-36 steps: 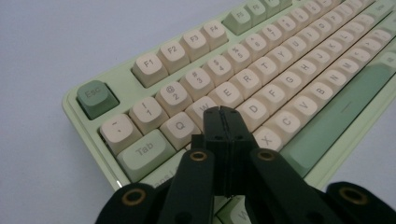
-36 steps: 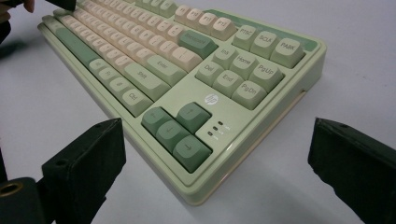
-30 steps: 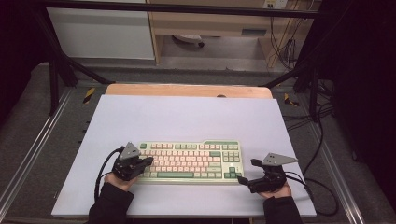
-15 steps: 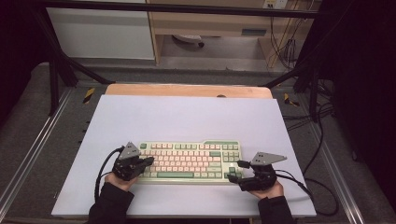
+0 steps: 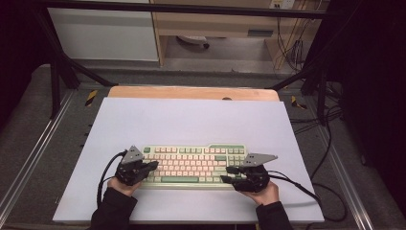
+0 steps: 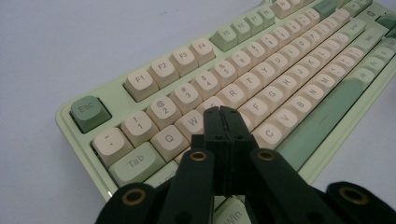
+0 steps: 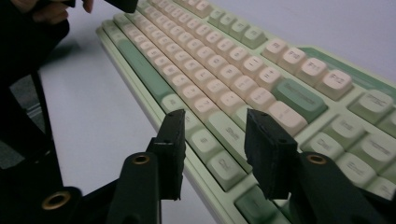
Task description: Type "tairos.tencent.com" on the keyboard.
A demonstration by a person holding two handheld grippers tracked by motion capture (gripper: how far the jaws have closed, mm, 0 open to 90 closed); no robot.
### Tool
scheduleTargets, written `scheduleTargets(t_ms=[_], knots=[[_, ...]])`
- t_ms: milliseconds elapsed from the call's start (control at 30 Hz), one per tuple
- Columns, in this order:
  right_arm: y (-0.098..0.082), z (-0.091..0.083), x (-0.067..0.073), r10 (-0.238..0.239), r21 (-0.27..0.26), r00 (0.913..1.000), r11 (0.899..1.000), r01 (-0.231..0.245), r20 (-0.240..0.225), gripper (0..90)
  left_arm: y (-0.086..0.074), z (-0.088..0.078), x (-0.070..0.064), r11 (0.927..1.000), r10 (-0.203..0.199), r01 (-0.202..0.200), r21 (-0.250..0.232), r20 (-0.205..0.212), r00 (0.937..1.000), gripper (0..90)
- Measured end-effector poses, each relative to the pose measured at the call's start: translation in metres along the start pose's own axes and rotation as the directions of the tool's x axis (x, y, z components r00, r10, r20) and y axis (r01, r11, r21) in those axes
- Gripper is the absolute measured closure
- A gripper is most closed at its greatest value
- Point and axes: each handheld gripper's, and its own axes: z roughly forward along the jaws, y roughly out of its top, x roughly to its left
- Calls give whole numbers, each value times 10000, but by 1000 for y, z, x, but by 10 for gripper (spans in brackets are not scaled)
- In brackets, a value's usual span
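Green-and-cream keyboard (image 5: 194, 165), pale, perhaps lilac mat (image 5: 191, 124)

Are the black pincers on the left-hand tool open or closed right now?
Closed. In the left gripper view the left gripper has its two jaws pressed flat together, no gap, tips over the keyboard letter keys.

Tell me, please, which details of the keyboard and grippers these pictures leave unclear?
- Keyboard: legends too small to read in the high view.
- Left gripper: its jaws hide the keys beneath, so contact is unclear.
- Right gripper: nearby legends blurred.
- Keyboard's far end: cut off by the left gripper view's edge.
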Motion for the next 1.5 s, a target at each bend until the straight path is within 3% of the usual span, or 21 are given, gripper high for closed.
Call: scheduleTargets(t_ms=[400, 700, 1033, 1167, 1500], knots=[[19, 23, 12, 20, 39, 9995, 10000, -19, -316, 798, 0, -1, 0, 10000, 6, -6, -48, 12, 10000, 900], [32, 40, 18, -104, 21, 9999, 9999, 104, -138, 898, 1, -1, 0, 10000, 0, 0, -91, 33, 10000, 900], [43, 64, 21, -30, 136, 9989, 9999, 24, 470, 900, 1, -2, 0, 9999, -15, 16, -100, 43, 10000, 900], [50, 81, 24, -23, 337, 9973, 9994, -2, 728, 900, 1, -1, 0, 10000, -6, 6, -90, 41, 10000, 900], [55, 99, 22, 28, 592, 9961, 9982, -81, 881, 900, 1, -2, 0, 9999, -9, 9, -102, 54, 10000, 900]])
